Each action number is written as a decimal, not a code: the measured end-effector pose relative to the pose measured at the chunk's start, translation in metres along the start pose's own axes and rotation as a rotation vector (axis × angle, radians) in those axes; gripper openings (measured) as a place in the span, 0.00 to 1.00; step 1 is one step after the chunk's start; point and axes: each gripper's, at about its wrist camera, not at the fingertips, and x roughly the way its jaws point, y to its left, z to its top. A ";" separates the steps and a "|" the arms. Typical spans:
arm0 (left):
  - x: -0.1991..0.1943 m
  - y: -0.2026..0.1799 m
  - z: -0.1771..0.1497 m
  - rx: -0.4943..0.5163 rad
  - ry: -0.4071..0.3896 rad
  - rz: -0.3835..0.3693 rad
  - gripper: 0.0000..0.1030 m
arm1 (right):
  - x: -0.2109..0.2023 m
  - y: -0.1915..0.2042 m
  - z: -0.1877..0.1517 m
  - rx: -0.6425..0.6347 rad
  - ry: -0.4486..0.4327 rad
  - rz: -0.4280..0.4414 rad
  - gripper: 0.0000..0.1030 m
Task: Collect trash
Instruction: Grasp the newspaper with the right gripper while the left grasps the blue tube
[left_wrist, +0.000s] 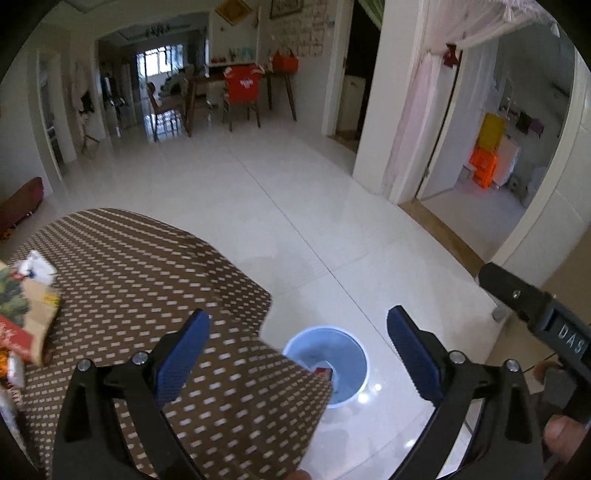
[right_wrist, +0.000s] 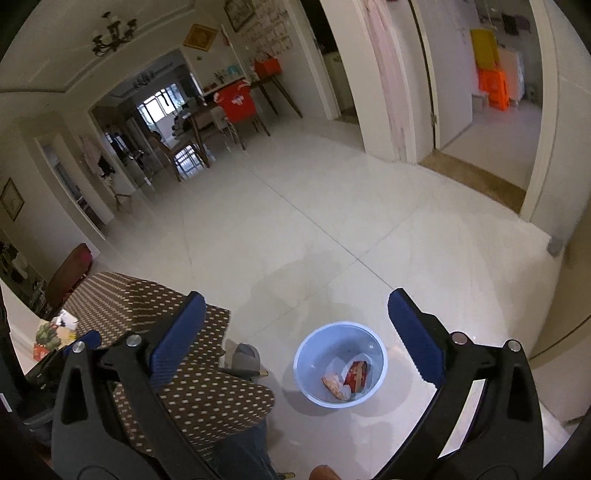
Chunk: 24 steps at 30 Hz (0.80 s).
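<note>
A light blue bin (right_wrist: 309, 341) stands on the floor beside the table. Inside it lie a red wrapper (right_wrist: 357, 373) and an orange-tan wrapper (right_wrist: 333, 386). My right gripper (right_wrist: 296, 300) hangs above it, open, with nothing between its blue pads. In the left wrist view the bin (left_wrist: 325, 329) is partly hidden behind the table corner. My left gripper (left_wrist: 298, 320) is also open and holds nothing. A pile of wrappers and crumpled paper (left_wrist: 26, 306) lies at the table's left edge, also seen as the trash pile (right_wrist: 55, 332) from the right wrist.
The table (left_wrist: 147, 266) wears a brown cloth with pale dashes. A person's grey slipper (right_wrist: 245, 356) and jeans leg sit between table and bin. Pale floor tiles (left_wrist: 295, 206) stretch ahead to dining chairs (left_wrist: 242, 92) and open doorways on the right.
</note>
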 end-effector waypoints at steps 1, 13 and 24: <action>-0.009 0.004 -0.001 -0.003 -0.016 0.005 0.92 | -0.004 0.003 -0.001 -0.005 -0.006 0.003 0.94; -0.115 0.091 -0.032 -0.106 -0.185 0.128 0.92 | -0.041 0.088 -0.017 -0.133 -0.040 0.114 0.94; -0.174 0.174 -0.086 -0.199 -0.256 0.281 0.92 | -0.034 0.201 -0.067 -0.307 0.053 0.293 0.94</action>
